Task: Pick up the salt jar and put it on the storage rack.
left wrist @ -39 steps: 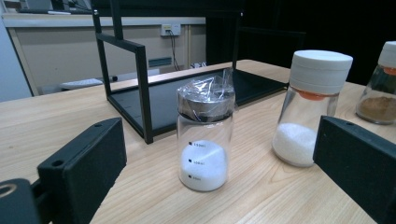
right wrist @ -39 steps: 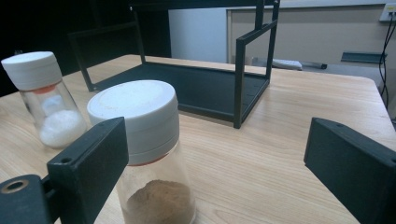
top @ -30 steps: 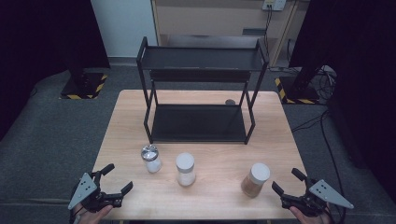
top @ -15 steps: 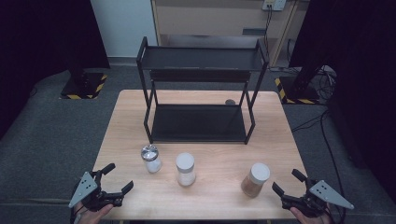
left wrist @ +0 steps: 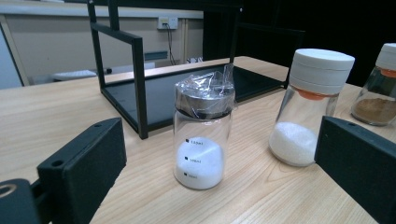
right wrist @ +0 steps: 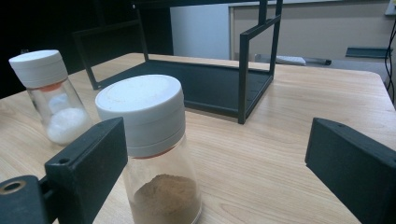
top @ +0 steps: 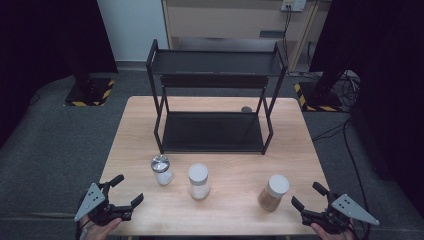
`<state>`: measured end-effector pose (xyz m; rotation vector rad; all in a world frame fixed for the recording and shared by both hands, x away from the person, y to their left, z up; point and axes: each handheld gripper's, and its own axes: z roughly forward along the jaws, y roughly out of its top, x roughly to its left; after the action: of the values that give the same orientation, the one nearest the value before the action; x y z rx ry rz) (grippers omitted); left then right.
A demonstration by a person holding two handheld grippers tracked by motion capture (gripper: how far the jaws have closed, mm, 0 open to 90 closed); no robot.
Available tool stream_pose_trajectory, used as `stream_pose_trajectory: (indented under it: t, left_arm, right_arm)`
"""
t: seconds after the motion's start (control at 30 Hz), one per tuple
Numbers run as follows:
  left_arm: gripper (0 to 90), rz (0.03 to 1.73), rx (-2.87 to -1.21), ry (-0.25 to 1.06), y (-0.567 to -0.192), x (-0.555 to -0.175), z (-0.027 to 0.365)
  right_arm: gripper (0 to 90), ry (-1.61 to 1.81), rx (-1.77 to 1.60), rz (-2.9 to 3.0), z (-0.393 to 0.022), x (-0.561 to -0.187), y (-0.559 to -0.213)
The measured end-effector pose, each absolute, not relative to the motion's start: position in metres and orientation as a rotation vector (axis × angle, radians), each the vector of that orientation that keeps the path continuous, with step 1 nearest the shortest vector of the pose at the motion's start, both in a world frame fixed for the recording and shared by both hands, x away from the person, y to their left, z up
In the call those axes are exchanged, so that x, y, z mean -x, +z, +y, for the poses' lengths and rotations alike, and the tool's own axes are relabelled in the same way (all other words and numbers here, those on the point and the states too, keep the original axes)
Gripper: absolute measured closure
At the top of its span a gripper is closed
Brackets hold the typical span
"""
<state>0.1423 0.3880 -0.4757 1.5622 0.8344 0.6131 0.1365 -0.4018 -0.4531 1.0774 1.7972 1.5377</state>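
Three glass jars stand in a row on the wooden table (top: pixel 225 210), in front of a black two-tier rack (top: pixel 215 100). The left jar (top: pixel 161 170) (left wrist: pixel 203 135) holds white powder and has a foil-wrapped top. The middle jar (top: pixel 198 181) (left wrist: pixel 310 107) (right wrist: pixel 51 95) holds white grains under a white lid. The right jar (top: pixel 273 192) (right wrist: pixel 154 154) holds brown powder under a white lid. My left gripper (top: pixel 126 190) (left wrist: pixel 224 186) stands open at the table's front left corner, facing the foil-topped jar. My right gripper (top: pixel 309 195) (right wrist: pixel 219 186) stands open at the front right, just right of the brown jar.
The rack's lower shelf (top: pixel 212 131) and upper shelf (top: pixel 217 62) are bare. A small dark round object (top: pixel 246 109) lies on the table behind the rack. Dark floor surrounds the table, with a cabinet (top: pixel 235 20) and cables (top: pixel 345 85) beyond.
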Motion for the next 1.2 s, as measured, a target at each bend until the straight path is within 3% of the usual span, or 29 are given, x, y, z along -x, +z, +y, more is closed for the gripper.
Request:
stream_pose_trajectory:
  t: [0.7,1.2]
  left_arm:
    - [0.4,0.824,-1.654,0.646,-0.426,-0.156,0.379]
    - [0.2,0.842,-1.707,0.642,-0.411,-0.175,0.364]
  right_arm:
    - [6.2,1.537,-1.064,1.801,-0.402,-0.136,-0.453]
    - [6.3,1.538,-1.065,1.797,-0.402,-0.135,-0.453]
